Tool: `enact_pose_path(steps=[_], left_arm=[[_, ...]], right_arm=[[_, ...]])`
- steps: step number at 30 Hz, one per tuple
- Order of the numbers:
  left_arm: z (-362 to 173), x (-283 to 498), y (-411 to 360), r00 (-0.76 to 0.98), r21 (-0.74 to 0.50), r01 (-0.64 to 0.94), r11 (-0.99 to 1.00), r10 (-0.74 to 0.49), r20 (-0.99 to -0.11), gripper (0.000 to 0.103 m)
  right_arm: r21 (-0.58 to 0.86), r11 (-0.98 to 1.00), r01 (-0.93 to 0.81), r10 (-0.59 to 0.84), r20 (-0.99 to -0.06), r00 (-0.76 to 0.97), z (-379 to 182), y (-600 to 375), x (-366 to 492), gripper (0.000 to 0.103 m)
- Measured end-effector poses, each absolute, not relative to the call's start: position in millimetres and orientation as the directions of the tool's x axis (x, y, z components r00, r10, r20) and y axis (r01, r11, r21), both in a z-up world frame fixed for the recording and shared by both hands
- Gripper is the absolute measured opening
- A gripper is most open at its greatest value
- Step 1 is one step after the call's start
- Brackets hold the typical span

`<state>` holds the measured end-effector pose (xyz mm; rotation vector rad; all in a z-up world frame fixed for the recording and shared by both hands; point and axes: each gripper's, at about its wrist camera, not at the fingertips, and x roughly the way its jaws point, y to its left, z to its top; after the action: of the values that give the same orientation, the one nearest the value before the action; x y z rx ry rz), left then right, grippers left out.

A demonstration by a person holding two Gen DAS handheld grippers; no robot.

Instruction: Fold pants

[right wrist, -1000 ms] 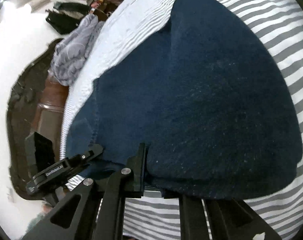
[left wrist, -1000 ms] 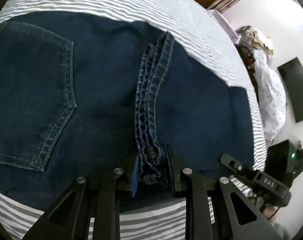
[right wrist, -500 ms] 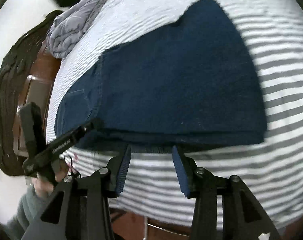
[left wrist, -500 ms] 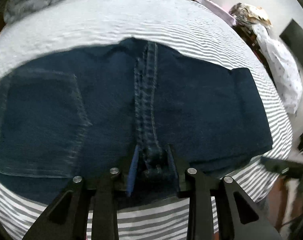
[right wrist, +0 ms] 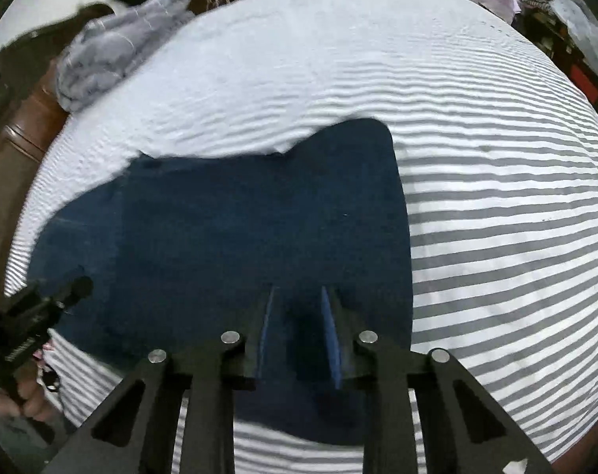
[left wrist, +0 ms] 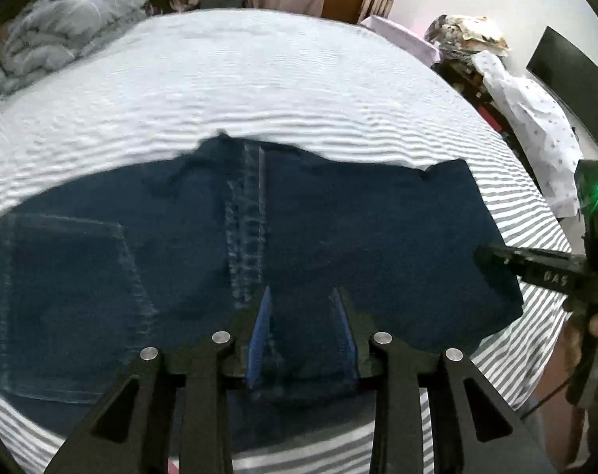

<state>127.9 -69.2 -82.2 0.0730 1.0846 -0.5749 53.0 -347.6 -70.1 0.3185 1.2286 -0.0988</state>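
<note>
Your pants (left wrist: 299, 237) lie flat on the striped bed (left wrist: 259, 91), near its front edge, folded into a broad dark-blue block. Starting at the left of the left wrist view, the back pocket (left wrist: 62, 308) faces up, which tells you the seat side is on top. Just right of it a stitched seam or hem band (left wrist: 245, 229) runs from the far edge toward you, lying on the upper layer.

Your left gripper (left wrist: 300, 331) hovers low over the near part of the denim, just right of that band. Its fingers (left wrist: 259, 331) are spread with nothing between them — the cloth you see in the gap lies below on the bed, as far as the view shows.

Further right, your right gripper (right wrist: 299, 328) sits over the other end of the pants, near the straight right-hand edge (right wrist: 401, 237) of the fold. Its fingers (right wrist: 330, 339) are also spread and hold nothing.

With both tools empty over opposite ends, I'd judge one fold is laid and you are placed either to smooth it or to take the next grip. The far edge (left wrist: 338, 158) looks uneven — layers may not be flush, so check alignment first.

The grey blanket (left wrist: 66, 39) at the far left corner is well apart from the work.
</note>
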Motion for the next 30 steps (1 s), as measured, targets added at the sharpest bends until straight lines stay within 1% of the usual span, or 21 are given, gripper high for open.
enact_pose_path(steps=[1, 3, 6, 8, 9, 12, 16, 19, 23, 25, 26, 27, 28, 30], left_arm=[[-90.1, 128.4, -69.4, 0.319, -0.219, 0.468, 0.856, -0.395, -0.861, 0.034], [-102.6, 129.5, -69.7, 0.289, -0.230, 0.459, 0.858, -0.389, -0.875, 0.034], [-112.5, 122.8, -65.1, 0.302, -0.234, 0.467, 0.853, -0.402, -0.864, 0.034], [-113.2, 119.1, -66.7, 0.319, -0.211, 0.477, 0.853, -0.391, -0.863, 0.034], [-113.3, 117.5, -69.0, 0.326, -0.194, 0.485, 0.853, -0.382, -0.865, 0.034], [-114.4, 111.6, -73.2, 0.349, -0.148, 0.505, 0.851, -0.358, -0.866, 0.034], [-117.3, 107.4, -70.8, 0.354, -0.170, 0.502, 0.848, -0.381, -0.854, 0.034], [-118.1, 108.8, -68.7, 0.353, -0.182, 0.503, 0.845, -0.393, -0.849, 0.034], [-108.7, 119.6, -64.5, 0.305, -0.237, 0.488, 0.840, -0.419, -0.855, 0.034], [-98.0, 128.4, -59.7, 0.315, -0.273, 0.471, 0.839, -0.449, -0.836, 0.034], [-91.0, 134.3, -58.3, 0.332, -0.282, 0.469, 0.837, -0.463, -0.822, 0.034], [-85.5, 140.2, -59.2, 0.345, -0.287, 0.471, 0.834, -0.473, -0.810, 0.035], [-81.2, 147.5, -62.2, 0.359, -0.283, 0.470, 0.836, -0.474, -0.805, 0.035], [-75.2, 165.7, -73.4, 0.386, -0.269, 0.466, 0.843, -0.467, -0.796, 0.036]], right_arm=[[0.174, 0.953, 0.247, 0.089, -0.943, 0.320, -77.6, -349.2, 53.8, 0.018], [0.151, 0.959, 0.238, 0.076, -0.952, 0.298, -92.3, -353.5, 51.5, 0.016], [0.194, 0.944, 0.266, 0.113, -0.950, 0.291, -107.3, -363.9, 52.2, 0.014], [0.212, 0.939, 0.271, 0.128, -0.947, 0.295, -105.4, -365.8, 51.3, 0.014], [0.213, 0.939, 0.270, 0.130, -0.947, 0.295, -101.8, -365.6, 47.8, 0.016], [0.196, 0.951, 0.240, 0.124, -0.951, 0.285, -93.4, -358.0, 24.2, 0.016], [0.178, 0.964, 0.196, 0.116, -0.949, 0.292, -86.7, -349.8, -10.4, 0.016], [0.171, 0.965, 0.197, 0.112, -0.954, 0.279, -95.2, -349.9, -10.8, 0.016], [0.183, 0.960, 0.213, 0.126, -0.958, 0.257, -83.7, -352.7, 4.0, 0.020], [0.197, 0.958, 0.209, 0.125, -0.942, 0.312, -63.1, -358.3, 14.3, 0.020], [0.189, 0.960, 0.207, 0.112, -0.936, 0.334, -55.1, -361.0, 22.0, 0.022], [0.183, 0.960, 0.210, 0.100, -0.930, 0.352, -49.7, -363.7, 30.4, 0.027], [0.176, 0.959, 0.223, 0.082, -0.923, 0.375, -45.0, -370.3, 44.2, 0.030], [0.177, 0.953, 0.247, 0.067, -0.915, 0.397, -44.3, -380.0, 65.6, 0.030]])
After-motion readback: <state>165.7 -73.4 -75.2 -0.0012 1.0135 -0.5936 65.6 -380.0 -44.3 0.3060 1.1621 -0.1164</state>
